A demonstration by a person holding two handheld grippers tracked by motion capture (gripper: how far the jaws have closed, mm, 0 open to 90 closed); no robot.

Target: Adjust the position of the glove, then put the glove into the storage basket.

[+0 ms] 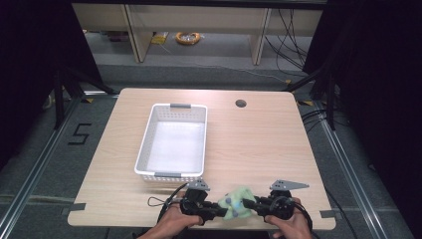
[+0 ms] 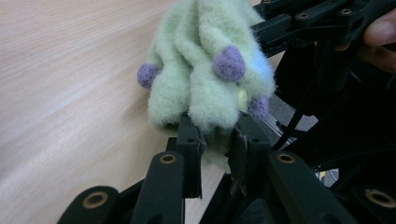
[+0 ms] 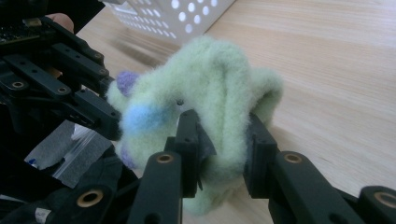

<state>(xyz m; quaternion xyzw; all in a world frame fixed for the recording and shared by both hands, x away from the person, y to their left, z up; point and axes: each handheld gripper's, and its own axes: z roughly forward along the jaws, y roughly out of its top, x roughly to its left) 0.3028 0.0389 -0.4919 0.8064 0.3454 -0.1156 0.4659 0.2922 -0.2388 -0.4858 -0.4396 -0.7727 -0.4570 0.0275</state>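
At the bottom centre of the high view, a fluffy green sock (image 1: 237, 201) hangs bunched between two pairs of tongs, the left tongs (image 1: 215, 209) pinching one end and the right tongs (image 1: 250, 204) the other, near the front edge of the bench (image 1: 259, 144). In the left gripper view the left tongs (image 2: 217, 137) stand narrowed on a thick fold of the sock (image 2: 205, 70), and in the right gripper view the right tongs (image 3: 223, 140) are likewise closed on a hump of the sock (image 3: 205, 93), pads sunk into the pile. The work in hand looks like carrying the sock to the white basket (image 1: 171, 176) just above and left of the hands; done well, both hands should travel together at one height so the soft cloth neither stretches nor slips, clear the near rim, then let go over the open middle. The sock is woolly and deep-napped, pale green with raised purple bobbles (image 2: 229, 63) and a soft blue patch (image 3: 140, 116), limp enough to fold on itself. The basket is hard plastic, oblong, its walls pierced with rows of round holes, grey grips at both short ends. The bench top is smooth pale wood grain with rounded corners and a round cable hole (image 1: 241, 103) at upper right
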